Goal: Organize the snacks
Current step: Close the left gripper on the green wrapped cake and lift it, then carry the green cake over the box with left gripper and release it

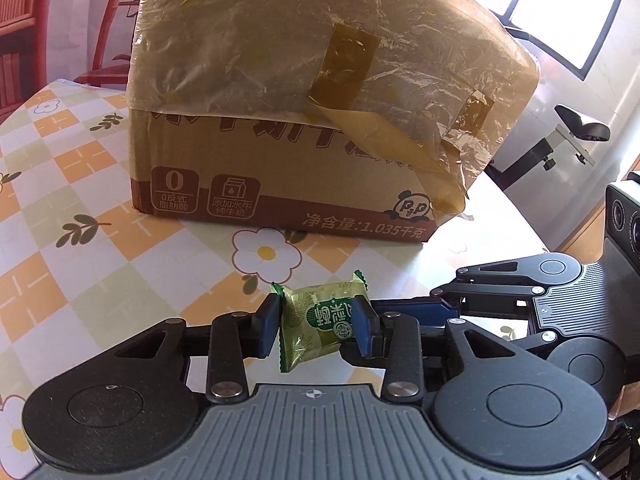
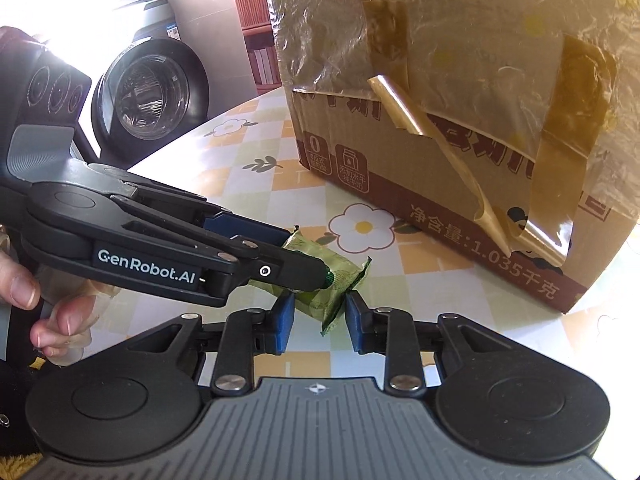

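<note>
A small green snack packet (image 1: pixel 320 322) is held between the blue pads of my left gripper (image 1: pixel 318 324), a little above the flowered tablecloth. The same packet (image 2: pixel 332 280) shows in the right wrist view, pinched by my left gripper (image 2: pixel 308 264), which comes in from the left. My right gripper (image 2: pixel 319 318) has its jaws around the packet's near end, pads close to the wrapper; whether they press on it I cannot tell. My right gripper (image 1: pixel 440 298) also shows at the right of the left wrist view. A taped brown cardboard box (image 1: pixel 304 100) stands just behind.
The box (image 2: pixel 460 120) has loose peeling tape on its front. The table (image 1: pixel 60 200) has a checked flower-print cover. A washing machine (image 2: pixel 152 92) stands beyond the table's left edge, and a red chair (image 1: pixel 108 20) behind it.
</note>
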`<state>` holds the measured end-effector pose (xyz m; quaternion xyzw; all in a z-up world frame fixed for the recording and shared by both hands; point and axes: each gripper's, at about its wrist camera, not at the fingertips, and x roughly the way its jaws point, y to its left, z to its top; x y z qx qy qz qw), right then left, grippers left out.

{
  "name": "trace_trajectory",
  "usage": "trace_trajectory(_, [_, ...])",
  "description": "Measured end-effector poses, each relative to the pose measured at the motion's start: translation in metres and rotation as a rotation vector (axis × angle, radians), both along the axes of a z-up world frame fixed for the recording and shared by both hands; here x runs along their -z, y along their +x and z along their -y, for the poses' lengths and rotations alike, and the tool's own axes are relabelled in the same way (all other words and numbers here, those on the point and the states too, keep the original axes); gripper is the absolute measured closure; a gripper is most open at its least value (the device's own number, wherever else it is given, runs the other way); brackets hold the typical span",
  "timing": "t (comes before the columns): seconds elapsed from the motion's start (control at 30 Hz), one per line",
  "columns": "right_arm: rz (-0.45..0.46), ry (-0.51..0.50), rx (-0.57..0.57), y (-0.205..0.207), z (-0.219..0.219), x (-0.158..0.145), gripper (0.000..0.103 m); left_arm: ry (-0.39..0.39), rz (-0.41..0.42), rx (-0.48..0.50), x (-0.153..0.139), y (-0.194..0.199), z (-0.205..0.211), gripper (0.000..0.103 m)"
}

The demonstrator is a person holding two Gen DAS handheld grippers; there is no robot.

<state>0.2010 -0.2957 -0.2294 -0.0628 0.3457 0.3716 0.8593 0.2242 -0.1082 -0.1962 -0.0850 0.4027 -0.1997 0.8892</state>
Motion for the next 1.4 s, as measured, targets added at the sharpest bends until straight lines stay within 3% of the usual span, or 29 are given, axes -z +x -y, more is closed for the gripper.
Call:
trace_trajectory(0.33, [0.164, 0.044, 0.0, -0.008, -0.002, -0.047, 0.074, -0.004, 0.116, -0.041, -0.059, -0.002, -0.008, 0.063])
trace_trajectory(0.57, [0.317, 0.078, 0.027, -0.012, 0.004, -0.091, 0.074, -0.014, 0.26, -0.04, -0.117, 0.005, -0.005, 0.063])
trace_trajectory(0.9, [0.467, 0.102, 0.104, 0.007, 0.015, -0.154, 0.074, -0.024, 0.431, -0.003, -0.185, 0.042, 0.012, 0.063])
trace_trajectory(1.07, [0.467, 0.075, 0.147, 0.035, 0.017, -0.166, 0.074, 0.001, 0.438, 0.009, -0.2, 0.07, 0.027, 0.063])
trace_trajectory(1.2, [0.407, 0.093, 0.19, 0.063, 0.017, -0.167, 0.074, 0.008, 0.398, 0.014, -0.192, 0.088, 0.024, 0.063])
trace_trajectory(1.4, [0.365, 0.035, 0.252, 0.076, 0.011, -0.159, 0.073, 0.002, 0.366, -0.032, -0.187, 0.094, 0.01, 0.06])
